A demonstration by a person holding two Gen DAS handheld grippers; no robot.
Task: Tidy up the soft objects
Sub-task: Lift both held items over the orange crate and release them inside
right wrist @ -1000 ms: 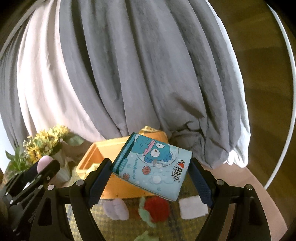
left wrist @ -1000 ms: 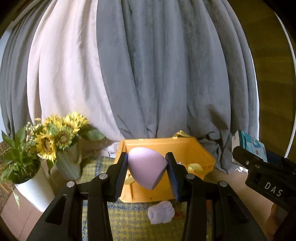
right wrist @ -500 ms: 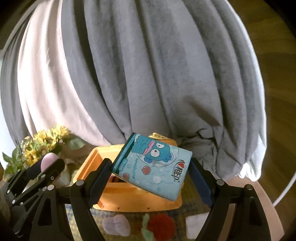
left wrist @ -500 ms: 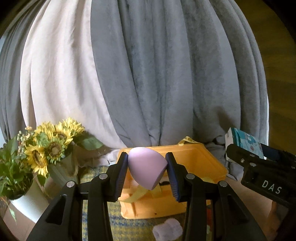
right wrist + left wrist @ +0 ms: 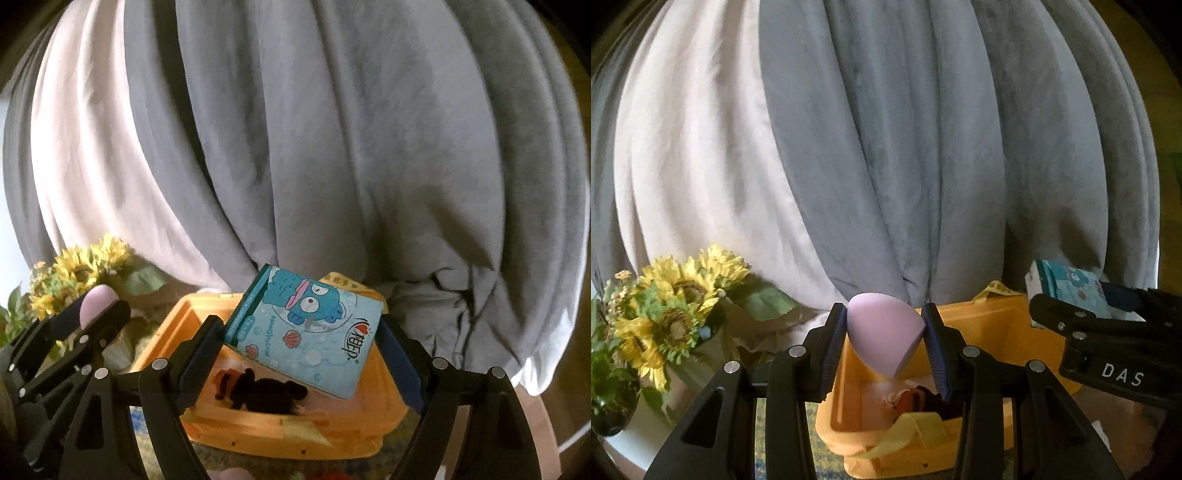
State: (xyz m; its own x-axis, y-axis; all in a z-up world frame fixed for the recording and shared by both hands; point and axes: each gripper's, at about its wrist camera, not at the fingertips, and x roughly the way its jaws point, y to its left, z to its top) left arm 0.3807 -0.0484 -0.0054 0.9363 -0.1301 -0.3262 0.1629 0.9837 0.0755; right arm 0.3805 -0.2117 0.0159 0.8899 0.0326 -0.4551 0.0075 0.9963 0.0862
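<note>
Carrying both loads over the orange bin calls for lowering each one inside its walls before the jaws part, so nothing bounces off the rim. The left gripper has its jaws closed snugly on the lilac sponge, held above the bin's near-left edge; being soft and light, the sponge should drop from low down. The right gripper is clamped wide across the blue tissue pack, tilted above the bin's middle; levelling it first would probably help it lie flat. The right wrist view shows a dark plush toy already lying in the bin, which the left wrist view barely reveals. The left view alone shows the sunflowers clearly, and a yellow ribbon draped over the bin's near edge.
</note>
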